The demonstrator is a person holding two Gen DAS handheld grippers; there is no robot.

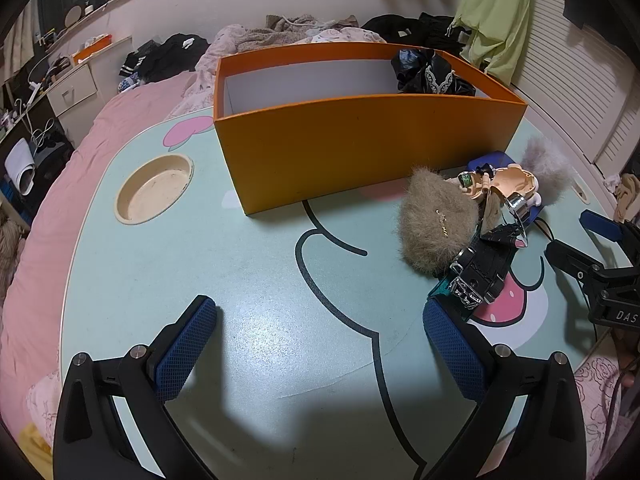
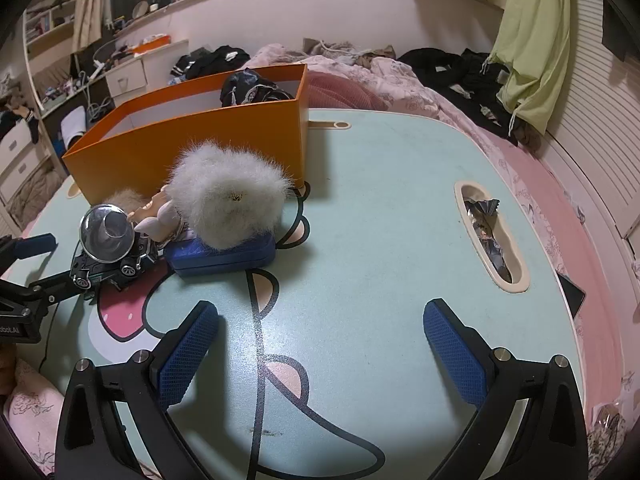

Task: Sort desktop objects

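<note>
An orange box [image 1: 360, 140] stands on the mint cartoon table [image 1: 248, 280], with a black bag [image 1: 434, 74] in its far right corner. To its right lies a pile: a brown fur pouch [image 1: 436, 224], a grey fur pouch [image 2: 228, 200], a doll figure [image 1: 500, 182], a blue case [image 2: 224, 256] and a black toy car [image 2: 112, 268] under a clear dome [image 2: 106, 232]. My left gripper [image 1: 320, 320] is open and empty, left of the pile. My right gripper [image 2: 320, 328] is open and empty, right of the pile. Each shows at the other view's edge.
The table has a round cup recess [image 1: 154, 190] at the left and an oval slot [image 2: 492, 236] holding wrappers at the right. The table sits on a pink bed [image 1: 36, 280] with clothes heaped behind. A dark phone-like slab [image 2: 572, 294] lies off the right edge.
</note>
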